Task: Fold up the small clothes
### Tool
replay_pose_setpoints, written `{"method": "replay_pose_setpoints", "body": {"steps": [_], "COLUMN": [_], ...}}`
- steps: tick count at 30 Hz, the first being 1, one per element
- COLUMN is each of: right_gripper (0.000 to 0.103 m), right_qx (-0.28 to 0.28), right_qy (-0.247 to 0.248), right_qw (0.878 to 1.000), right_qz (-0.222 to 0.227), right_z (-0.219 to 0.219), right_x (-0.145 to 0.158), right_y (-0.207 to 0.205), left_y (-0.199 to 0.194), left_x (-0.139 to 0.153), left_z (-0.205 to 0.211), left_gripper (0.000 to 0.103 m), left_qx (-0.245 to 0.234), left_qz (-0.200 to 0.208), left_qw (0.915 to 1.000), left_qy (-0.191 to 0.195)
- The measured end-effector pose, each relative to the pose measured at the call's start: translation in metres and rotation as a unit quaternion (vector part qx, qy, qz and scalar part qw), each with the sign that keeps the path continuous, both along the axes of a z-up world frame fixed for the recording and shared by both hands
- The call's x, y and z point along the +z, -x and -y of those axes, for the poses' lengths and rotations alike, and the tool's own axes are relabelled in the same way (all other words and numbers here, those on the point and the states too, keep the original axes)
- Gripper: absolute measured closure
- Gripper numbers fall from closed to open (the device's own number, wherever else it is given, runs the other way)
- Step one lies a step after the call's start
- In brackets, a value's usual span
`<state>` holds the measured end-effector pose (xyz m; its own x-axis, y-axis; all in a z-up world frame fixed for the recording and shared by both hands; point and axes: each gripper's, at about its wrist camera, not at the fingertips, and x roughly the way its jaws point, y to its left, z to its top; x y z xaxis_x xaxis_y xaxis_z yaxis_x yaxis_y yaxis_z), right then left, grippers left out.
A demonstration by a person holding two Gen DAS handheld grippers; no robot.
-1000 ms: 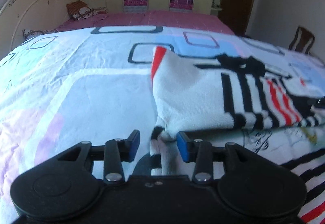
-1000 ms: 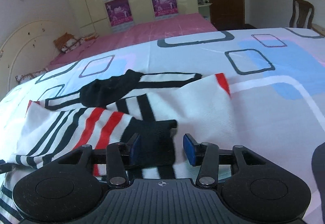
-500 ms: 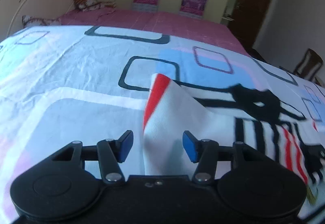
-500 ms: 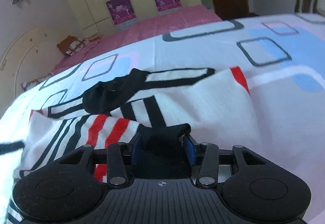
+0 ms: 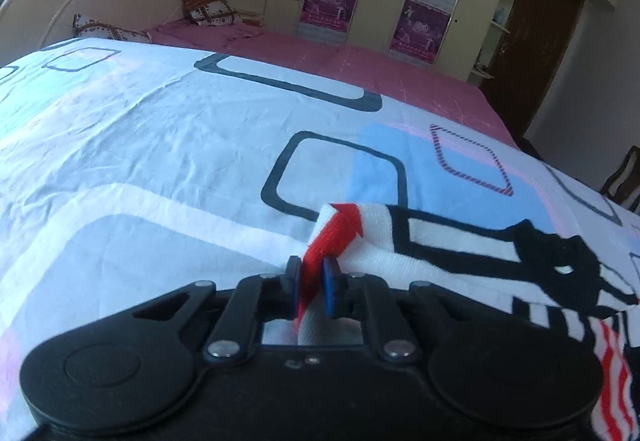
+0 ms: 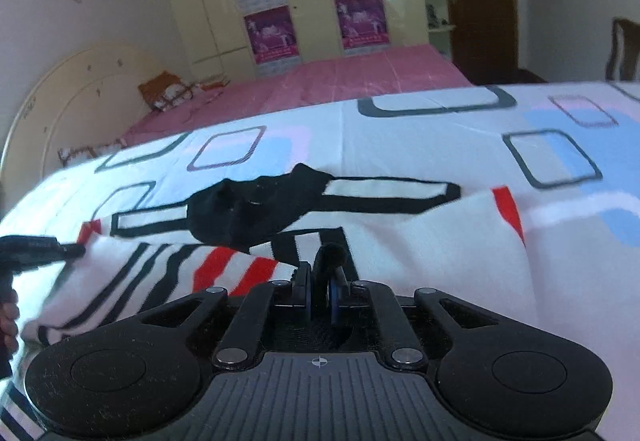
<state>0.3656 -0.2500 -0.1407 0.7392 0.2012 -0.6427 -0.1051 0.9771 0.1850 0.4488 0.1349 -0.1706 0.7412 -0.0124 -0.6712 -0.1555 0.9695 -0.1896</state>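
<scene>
Left gripper (image 5: 311,281) closing, pinching red-edged corner of striped knit garment (image 5: 452,241); right gripper (image 6: 319,287) clamped on black cuff (image 6: 330,255). Posters (image 6: 272,37) unreadable.

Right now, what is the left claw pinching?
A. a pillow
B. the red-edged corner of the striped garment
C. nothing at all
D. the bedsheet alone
B: in the left wrist view the left claw is closing on the garment, with its red-edged corner between the blue pads; the bedsheet lies flat beyond it.
</scene>
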Motion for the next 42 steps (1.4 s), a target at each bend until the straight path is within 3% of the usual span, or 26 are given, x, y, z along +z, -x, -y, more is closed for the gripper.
{"method": "replay_pose_setpoints", "body": {"steps": [2,5,7,9,11,16,21,24,30,35,42], "right_gripper": [0.095,0.095,0.092,0.08,0.06,0.06,0.06,0.06,0.06,0.06,0.06], "right_qx": [-0.009,-0.015,-0.028,-0.039,-0.042,-0.012,0.035,0.053,0.041,0.031,0.052], "right_qy": [0.026,0.016,0.016,0.014,0.016,-0.002,0.002,0.008,0.044,0.04,0.08], "right_qw": [0.999,0.999,0.999,0.999,0.999,1.0,0.999,0.999,0.998,0.999,0.995], "right_qz": [-0.029,-0.024,-0.008,0.006,0.021,0.027,0.01,0.003,-0.024,-0.02,-0.028], "right_z": [0.003,0.01,0.015,0.018,0.02,0.006,-0.022,-0.032,-0.029,-0.027,-0.033], "right_x": [-0.016,-0.014,-0.007,-0.001,0.006,0.017,0.012,0.006,-0.016,-0.008,-0.017], "right_y": [-0.008,-0.007,-0.003,0.0,0.003,0.001,0.003,0.009,0.01,0.017,0.016], "left_y": [0.0,-0.001,0.004,0.013,0.021,0.038,0.063,0.079,0.086,0.085,0.083], "left_x": [0.0,0.007,0.015,0.026,0.036,0.049,0.04,0.029,0.012,0.013,0.012], "left_z": [0.002,-0.002,-0.004,-0.004,0.0,0.027,0.059,0.069,0.071,0.07,0.075], "left_gripper": [0.089,0.071,0.071,0.072,0.07,0.055,0.054,0.053,0.05,0.05,0.05], "left_qx": [-0.002,0.007,0.009,0.012,0.0,-0.054,-0.096,-0.109,-0.118,-0.117,-0.116], "left_qz": [0.001,-0.005,0.0,0.015,0.031,0.036,0.013,0.0,-0.015,-0.019,-0.024], "left_qw": [0.9999,0.9997,0.9996,0.9993,0.9988,0.997,0.995,0.9937,0.9913,0.9914,0.9909], "left_qy": [-0.01,-0.022,-0.026,-0.033,-0.038,-0.042,-0.02,-0.028,-0.056,-0.055,-0.065]}}
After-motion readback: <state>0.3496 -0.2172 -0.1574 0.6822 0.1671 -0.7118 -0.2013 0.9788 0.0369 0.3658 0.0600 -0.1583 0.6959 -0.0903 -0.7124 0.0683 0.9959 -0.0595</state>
